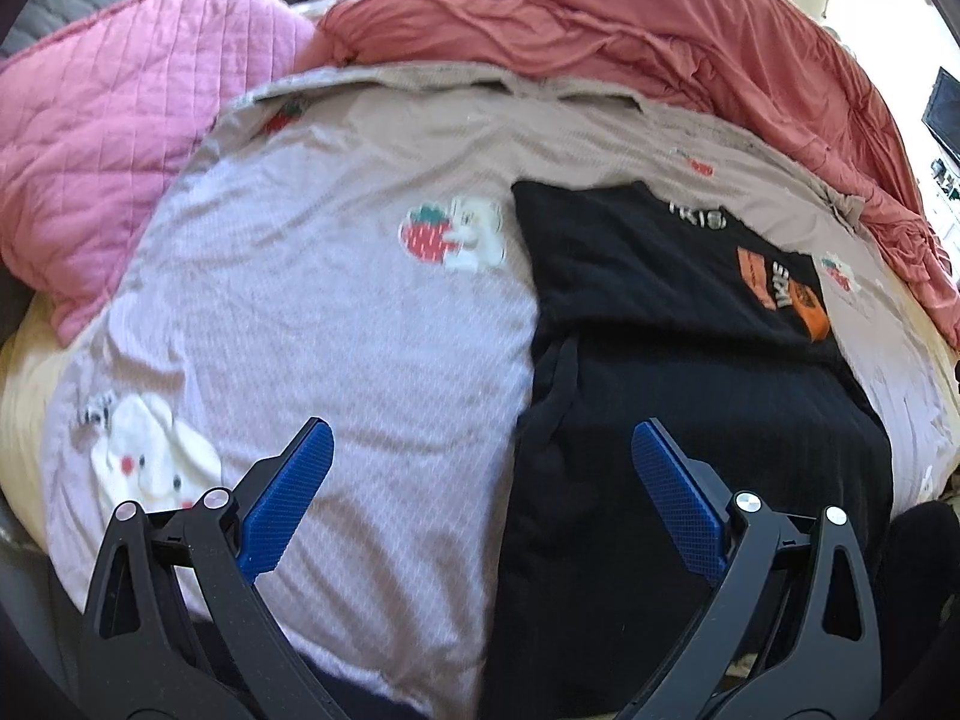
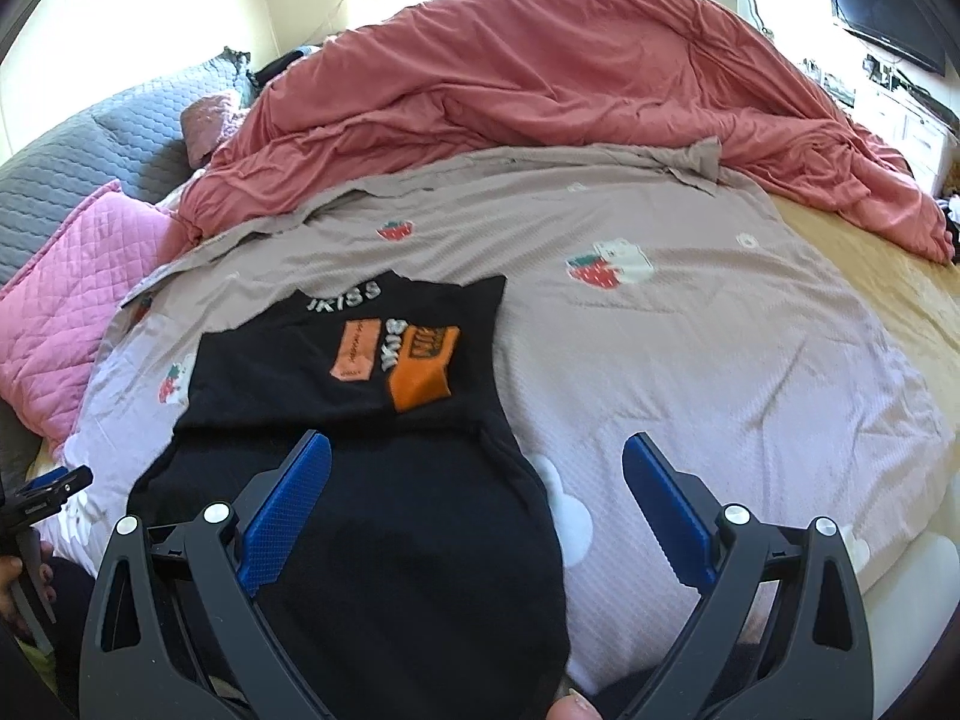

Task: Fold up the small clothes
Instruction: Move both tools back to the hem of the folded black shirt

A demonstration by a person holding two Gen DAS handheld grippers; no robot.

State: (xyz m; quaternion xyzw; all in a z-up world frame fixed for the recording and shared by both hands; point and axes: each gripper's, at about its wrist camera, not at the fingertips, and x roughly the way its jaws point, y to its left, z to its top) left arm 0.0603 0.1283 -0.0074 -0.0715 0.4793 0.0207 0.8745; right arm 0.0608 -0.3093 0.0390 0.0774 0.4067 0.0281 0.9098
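Observation:
A small black garment with orange patches and white lettering lies flat on a pale lilac bedsheet; it also shows in the right wrist view. Its sides look folded inward, making a long narrow shape. My left gripper is open and empty, hovering above the garment's near left edge. My right gripper is open and empty, hovering above the garment's near right edge. The left gripper's tip shows at the left edge of the right wrist view.
The sheet has strawberry and rabbit prints. A coral duvet is bunched along the far side. A pink quilted pillow lies at the left. A grey pillow sits behind. A TV hangs at far right.

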